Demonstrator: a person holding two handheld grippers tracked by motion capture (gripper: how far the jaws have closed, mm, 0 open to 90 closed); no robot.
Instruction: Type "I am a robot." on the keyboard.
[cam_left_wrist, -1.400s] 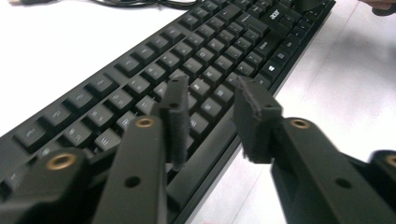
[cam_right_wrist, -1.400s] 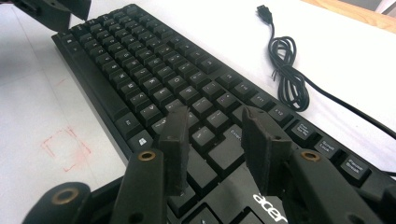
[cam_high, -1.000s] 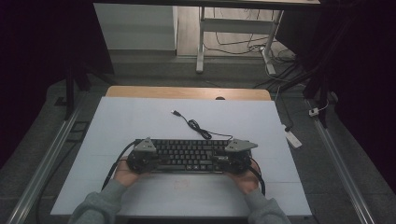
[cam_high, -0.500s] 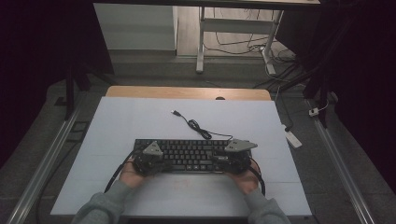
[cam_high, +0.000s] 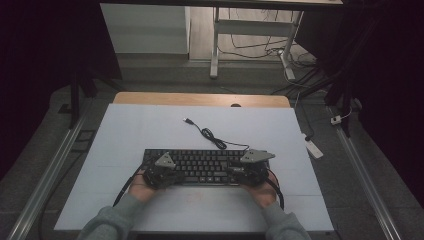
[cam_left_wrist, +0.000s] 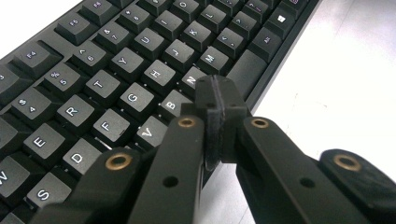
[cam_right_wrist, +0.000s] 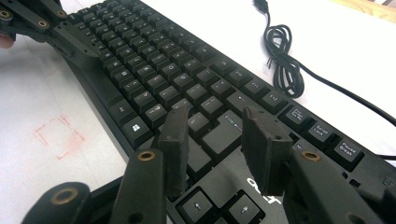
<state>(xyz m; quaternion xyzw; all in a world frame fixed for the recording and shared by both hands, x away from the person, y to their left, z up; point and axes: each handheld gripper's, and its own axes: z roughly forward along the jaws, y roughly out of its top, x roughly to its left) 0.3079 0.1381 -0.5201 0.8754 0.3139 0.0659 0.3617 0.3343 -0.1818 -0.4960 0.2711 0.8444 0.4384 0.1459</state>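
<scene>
The keyboard (cam_high: 205, 166) lies flat on the white counter (cam_high: 150, 130), close to the person's edge and square to it, so both hands reach it without stretching. Its cable (cam_high: 212, 136) loops loosely behind it with the plug lying free, well clear of the keys.

The left tongs (cam_left_wrist: 215, 100) are pressed together with nothing between them. Seen in the left gripper view, they make one blunt tip above the bottom letter row, near the N key; that suits prodding a single key better than gripping. Whether the tip touches a key I cannot tell.

The right tongs (cam_right_wrist: 219, 140) stand fairly wide, holding nothing, hovering over the Enter key and the arrow cluster at the keyboard's right end. Kept apart like that, they look ready either to straddle the edge or simply to wait while the left hand (cam_high: 141, 184) works.

A faint red square (cam_right_wrist: 60, 135) marks the counter in front of the keyboard, possibly a placement mark.
</scene>
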